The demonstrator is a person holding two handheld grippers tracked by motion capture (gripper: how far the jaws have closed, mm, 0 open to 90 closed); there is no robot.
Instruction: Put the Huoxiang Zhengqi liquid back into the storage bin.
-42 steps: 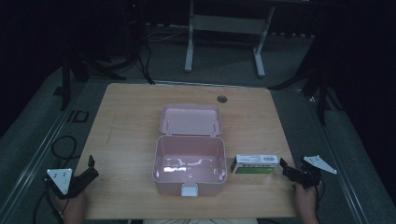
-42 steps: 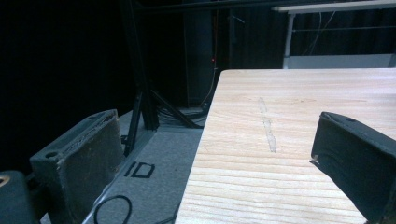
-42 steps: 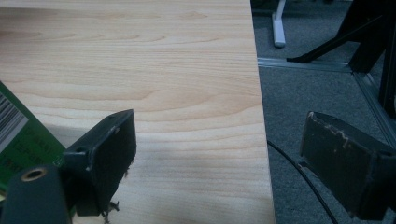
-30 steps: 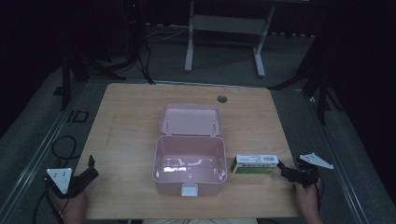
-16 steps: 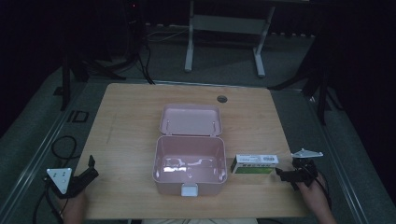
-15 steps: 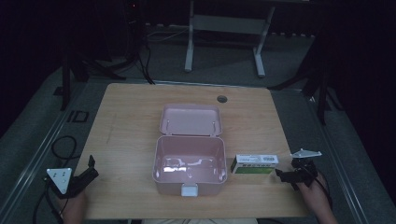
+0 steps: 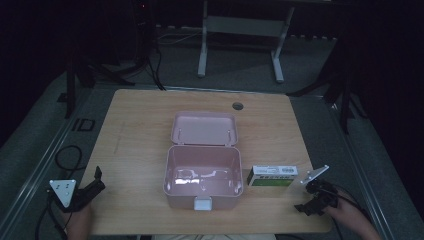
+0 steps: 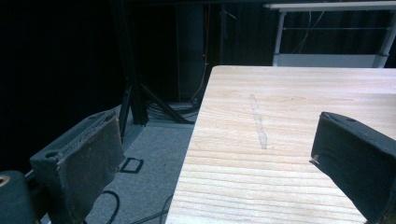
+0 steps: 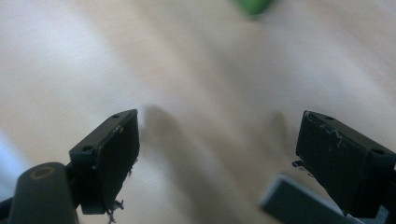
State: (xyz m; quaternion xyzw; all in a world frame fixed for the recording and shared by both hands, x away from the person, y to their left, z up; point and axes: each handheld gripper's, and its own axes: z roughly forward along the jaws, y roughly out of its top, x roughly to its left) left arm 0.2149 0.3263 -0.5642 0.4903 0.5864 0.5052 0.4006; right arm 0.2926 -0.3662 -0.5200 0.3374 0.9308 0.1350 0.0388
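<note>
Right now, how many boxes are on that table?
2: a pink box with its lid open at the middle, and a small green-and-white carton just right of it, near the right claw.

dark lab probably, black curtains, floor cables (image 7: 65,155)

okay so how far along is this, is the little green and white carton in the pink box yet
Not yet. Done: the pink plastic box sits open on the wooden table, lid back, with nothing visible inside. In hand: nothing; the right tool is open on the table near the small green and white carton, which lies just right of the box. The left tool is open at the table's left edge. Left: grasping the carton and placing it inside.
</note>
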